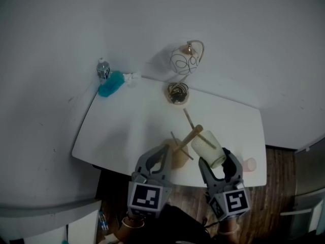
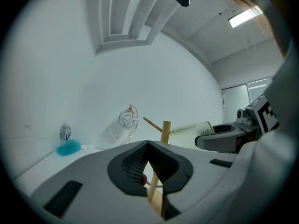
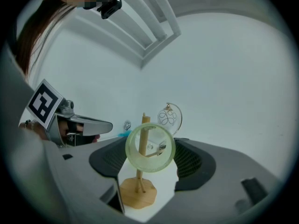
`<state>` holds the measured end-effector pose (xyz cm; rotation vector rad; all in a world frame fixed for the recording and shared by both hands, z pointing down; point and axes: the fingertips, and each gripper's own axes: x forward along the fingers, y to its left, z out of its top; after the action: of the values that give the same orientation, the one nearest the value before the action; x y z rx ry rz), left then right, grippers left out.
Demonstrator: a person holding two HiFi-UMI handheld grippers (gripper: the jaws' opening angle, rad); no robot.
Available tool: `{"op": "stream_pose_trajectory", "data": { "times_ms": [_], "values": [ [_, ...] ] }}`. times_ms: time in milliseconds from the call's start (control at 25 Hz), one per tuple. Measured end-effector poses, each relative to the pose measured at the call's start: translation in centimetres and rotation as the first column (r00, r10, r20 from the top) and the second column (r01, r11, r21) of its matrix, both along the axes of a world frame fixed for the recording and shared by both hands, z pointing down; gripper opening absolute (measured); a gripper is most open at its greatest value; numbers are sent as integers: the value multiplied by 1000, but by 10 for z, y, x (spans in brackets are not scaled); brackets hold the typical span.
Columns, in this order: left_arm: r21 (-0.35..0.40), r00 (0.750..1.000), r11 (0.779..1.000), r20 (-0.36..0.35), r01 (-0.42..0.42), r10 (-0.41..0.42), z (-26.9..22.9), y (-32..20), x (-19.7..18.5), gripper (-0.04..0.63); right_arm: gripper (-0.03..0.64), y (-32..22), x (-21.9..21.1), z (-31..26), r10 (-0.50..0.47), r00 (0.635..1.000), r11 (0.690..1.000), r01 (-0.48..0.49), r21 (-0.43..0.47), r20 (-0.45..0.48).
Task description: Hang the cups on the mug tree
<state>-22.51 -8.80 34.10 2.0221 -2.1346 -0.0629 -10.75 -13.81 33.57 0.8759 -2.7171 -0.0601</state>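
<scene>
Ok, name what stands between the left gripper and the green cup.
The mug tree stands between them in the head view: left gripper by its base, cup held by the right gripper beside its post.

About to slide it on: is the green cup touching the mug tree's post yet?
Cannot tell. In the head view the green cup in the right tool overlaps the top of the mug tree's post, but no view plainly shows contact or a gap.
</scene>
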Motion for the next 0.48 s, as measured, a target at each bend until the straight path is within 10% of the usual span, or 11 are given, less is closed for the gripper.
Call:
{"op": "stream_pose_trajectory", "data": {
  "times_ms": [480],
  "values": [
    [-3,1000,1000,8,-14,14,-1,-1,4,0,308,0,1,1,-9,1000,1000,10,-7,26]
  ]
}}
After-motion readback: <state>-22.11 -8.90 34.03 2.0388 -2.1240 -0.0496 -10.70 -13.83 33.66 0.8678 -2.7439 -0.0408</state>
